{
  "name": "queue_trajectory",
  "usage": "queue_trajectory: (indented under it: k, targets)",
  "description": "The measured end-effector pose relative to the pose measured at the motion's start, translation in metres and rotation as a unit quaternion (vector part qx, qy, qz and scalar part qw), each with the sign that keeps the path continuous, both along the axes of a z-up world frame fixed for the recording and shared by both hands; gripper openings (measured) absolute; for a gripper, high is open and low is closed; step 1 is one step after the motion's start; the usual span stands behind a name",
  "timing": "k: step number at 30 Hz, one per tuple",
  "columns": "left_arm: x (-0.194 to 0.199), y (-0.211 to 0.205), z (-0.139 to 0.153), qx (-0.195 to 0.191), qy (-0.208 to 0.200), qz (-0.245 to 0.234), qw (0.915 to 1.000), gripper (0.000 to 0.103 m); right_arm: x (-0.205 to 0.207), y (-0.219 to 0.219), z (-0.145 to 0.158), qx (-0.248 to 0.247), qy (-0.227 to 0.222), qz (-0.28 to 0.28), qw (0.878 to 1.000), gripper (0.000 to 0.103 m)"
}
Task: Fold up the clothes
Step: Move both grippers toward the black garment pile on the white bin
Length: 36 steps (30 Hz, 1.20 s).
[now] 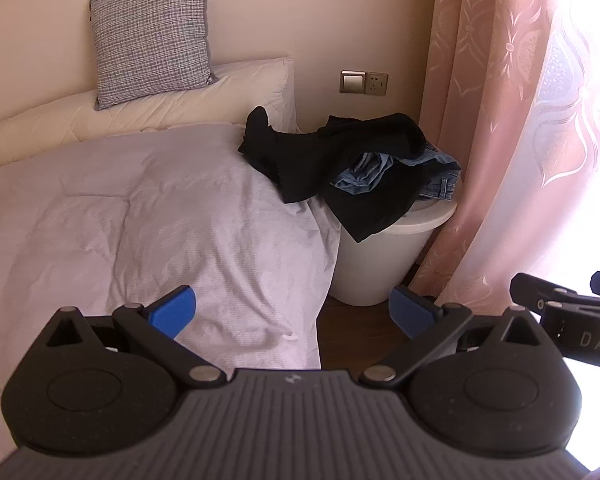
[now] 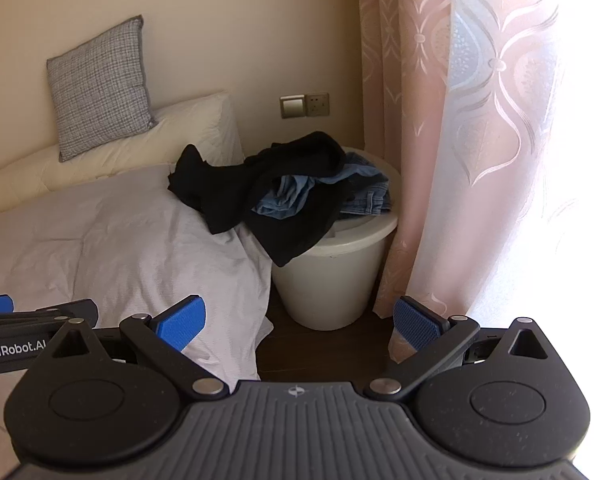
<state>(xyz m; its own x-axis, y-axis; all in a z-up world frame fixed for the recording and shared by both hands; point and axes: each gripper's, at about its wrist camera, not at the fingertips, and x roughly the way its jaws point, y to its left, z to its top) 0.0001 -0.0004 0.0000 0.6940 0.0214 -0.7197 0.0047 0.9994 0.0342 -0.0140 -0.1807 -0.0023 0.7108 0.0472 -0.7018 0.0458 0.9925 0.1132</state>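
Note:
A black garment (image 1: 300,160) (image 2: 228,188) drapes from the bed's far right corner over a white bucket (image 1: 380,256) (image 2: 332,276). Blue denim jeans (image 1: 384,170) (image 2: 320,196) lie bunched on top of the bucket. My left gripper (image 1: 294,312) is open and empty, held well short of the clothes, above the bed's edge. My right gripper (image 2: 300,322) is also open and empty, above the floor gap in front of the bucket. Each gripper's body shows at the edge of the other view: the right one (image 1: 568,316), the left one (image 2: 28,332).
The bed carries a pale lilac duvet (image 1: 140,232) (image 2: 112,240), a cream pillow (image 1: 160,108) and a grey checked cushion (image 1: 154,34) (image 2: 100,88) against the wall. A pink curtain (image 1: 500,120) (image 2: 440,120) hangs at the right. Dark floor (image 2: 324,348) shows between bed and bucket.

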Motion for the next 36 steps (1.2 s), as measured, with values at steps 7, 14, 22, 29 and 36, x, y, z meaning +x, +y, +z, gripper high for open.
queue_trajectory:
  k: [7,14,22,29,36]
  targets:
    - [0.006,-0.019,0.0,0.022,0.004,0.006,0.9997,0.102,0.008,-0.014,-0.004,0.01,-0.012,0.003,1.0,0.103]
    - [0.017,-0.04,0.012,0.022,-0.003,0.023,0.9995,0.102,0.032,-0.043,-0.008,0.023,-0.012,0.021,0.999,0.103]
    - [0.021,-0.065,0.016,0.031,-0.019,0.049,0.9982,0.102,0.053,-0.067,-0.003,0.032,-0.024,0.048,0.998,0.103]
    - [0.026,-0.081,0.014,0.035,-0.017,0.06,0.9975,0.102,0.063,-0.083,-0.009,0.036,-0.026,0.07,0.997,0.103]
    - [0.043,-0.086,0.009,0.037,0.0,0.064,0.9973,0.102,0.081,-0.093,-0.013,0.045,-0.02,0.07,0.996,0.103]
